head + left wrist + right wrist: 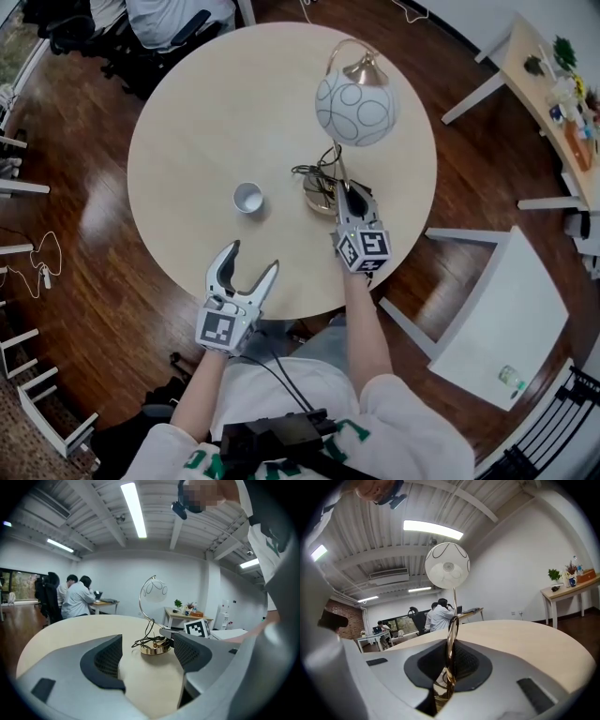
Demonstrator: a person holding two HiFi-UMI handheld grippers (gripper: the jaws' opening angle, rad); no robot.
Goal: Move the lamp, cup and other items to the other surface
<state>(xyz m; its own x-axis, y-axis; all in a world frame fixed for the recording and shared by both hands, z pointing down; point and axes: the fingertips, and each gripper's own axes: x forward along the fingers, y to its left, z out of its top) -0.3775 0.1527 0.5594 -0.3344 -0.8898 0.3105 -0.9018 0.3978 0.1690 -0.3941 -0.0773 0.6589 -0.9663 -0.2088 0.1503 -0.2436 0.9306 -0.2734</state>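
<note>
Nearly level, right tongs (353, 199) clench the lamp stem (451, 639); left tongs (253, 256) gape empty.

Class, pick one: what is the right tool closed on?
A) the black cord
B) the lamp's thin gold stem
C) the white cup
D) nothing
B: the right gripper view shows the right tool pinching the lamp stem, while the cup stands untouched.

lamp stem (451, 637): glossy brass metal | table (206, 122): matt pale wood | floor (94, 234): glossy dark wood
</note>
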